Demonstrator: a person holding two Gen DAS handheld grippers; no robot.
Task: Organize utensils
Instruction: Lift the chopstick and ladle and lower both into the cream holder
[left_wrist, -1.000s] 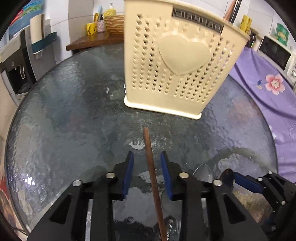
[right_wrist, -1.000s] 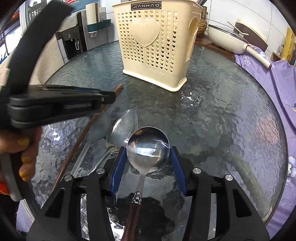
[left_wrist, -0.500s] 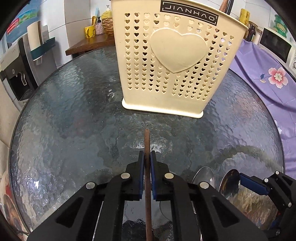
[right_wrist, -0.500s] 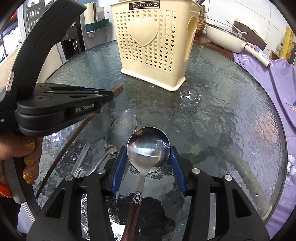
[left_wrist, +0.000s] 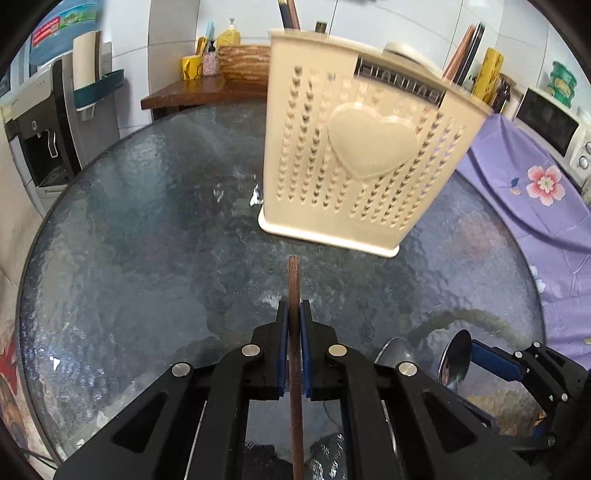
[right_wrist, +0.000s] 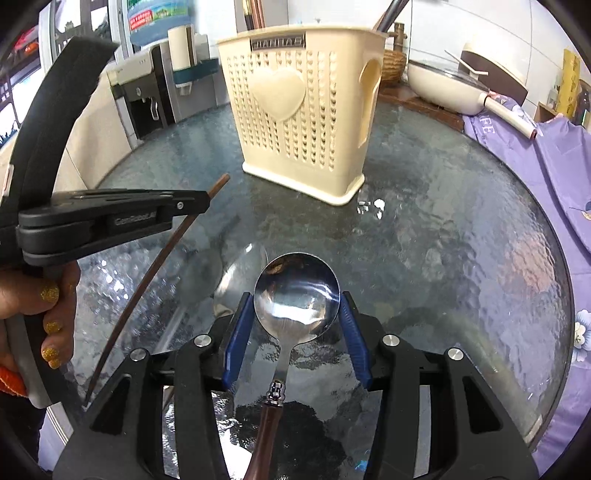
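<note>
Clamping brown chopstick (left_wrist: 294, 291), left gripper (left_wrist: 294, 314) fully closed; right gripper (right_wrist: 296, 314) half-open, pads gripping spoon (right_wrist: 296, 291) bowl

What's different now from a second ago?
The left claw closed on the brown chopstick, which had been lying loose between its open fingers, and the stick now looks lifted off the glass table. The right claw stays around the spoon; the basket is unmoved.

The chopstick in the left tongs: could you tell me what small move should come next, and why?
Probably carry it up toward the cream holder. The left tongs are shut on the chopstick, and the holder stands just ahead on the glass table with utensils already in it.
</note>
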